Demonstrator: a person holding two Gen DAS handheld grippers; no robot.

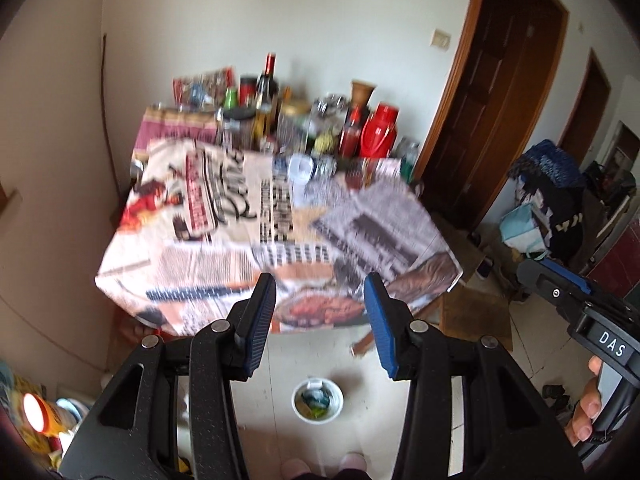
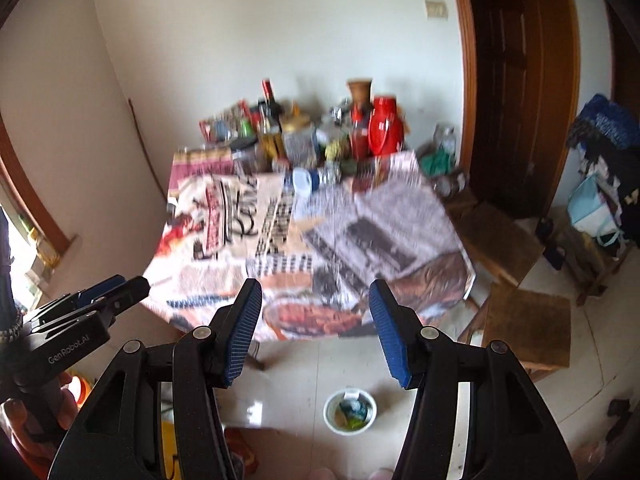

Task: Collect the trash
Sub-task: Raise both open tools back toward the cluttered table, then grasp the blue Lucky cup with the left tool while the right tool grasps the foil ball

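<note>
Newsprint-patterned cloth covers the table [image 1: 224, 240], the largest thing ahead of both grippers; it lies beyond and above the jaw tips in each wrist view, and its back edge is crowded with bottles, jars and a red thermos [image 1: 378, 130]. Both views are motion-blurred, so we cannot make out any small trash on the cloth itself.

White floor tiles fill the space under the jaws. On them, below and short of the table's near edge, sits a white disposable bowl [image 1: 317, 400] holding crumpled wrappers, bluish and yellow-green. We take this as the task's thing, or possibly the collection point; we cannot tell which.

Key relation: in the left wrist view the bowl lies almost centred between the two fingers, below their tips. In the right wrist view the same bowl [image 2: 350, 412] sits between the fingers but shifted toward the right finger. We judge the left gripper [image 1: 320, 312] slightly better aligned; both are well above it, so a descent is needed. The bowl is round and offers no long axis; a rim pinch from either side looks feasible.

Left gripper: jaws spread wide, nothing between them. Right gripper [image 2: 316, 316]: likewise spread wide and empty. Each is visible at the edge of the other's view, side by side.
</note>
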